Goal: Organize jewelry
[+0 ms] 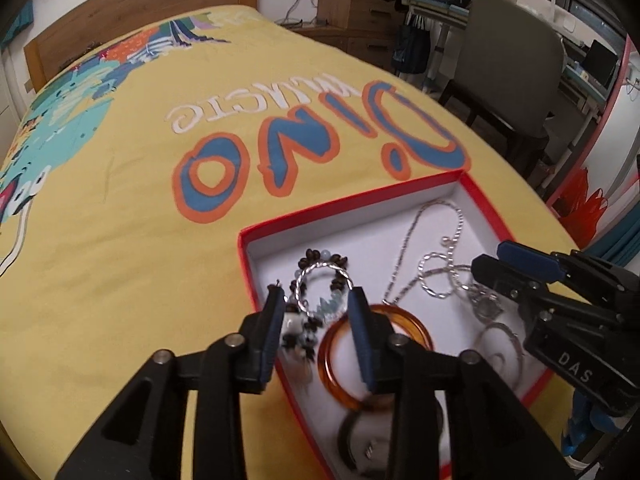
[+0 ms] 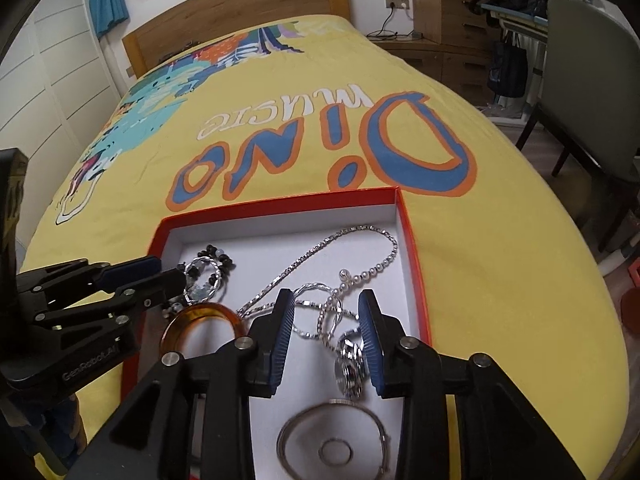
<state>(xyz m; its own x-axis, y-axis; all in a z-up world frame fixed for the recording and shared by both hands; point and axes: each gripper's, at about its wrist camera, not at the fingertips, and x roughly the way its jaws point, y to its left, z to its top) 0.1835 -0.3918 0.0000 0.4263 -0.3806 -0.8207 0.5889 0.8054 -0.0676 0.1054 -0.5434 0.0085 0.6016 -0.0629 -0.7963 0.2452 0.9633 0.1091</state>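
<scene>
in the left wrist view, the left claw (image 1: 316, 312) is hanging released over the red box (image 1: 460, 178) on the bed (image 1: 120, 240), with the bead bracelet (image 1: 316, 280) below its tips and gripping nothing. in the right wrist view, the right claw (image 2: 326, 312) is also released, hanging over the silver chain (image 2: 320, 252) and pendant (image 2: 350, 368). i think they are sorting pieces; next, each claw needs to drop lower and pinch one piece.

Both cameras ride just behind their fingers, tilted steeply down, close over the red box (image 1: 460, 178) on the yellow bed (image 1: 120, 240). The left view looks in from the box's left edge, the right view from its right half — they share the box (image 2: 412, 248), bedspread and headboard (image 2: 240, 4).
</scene>
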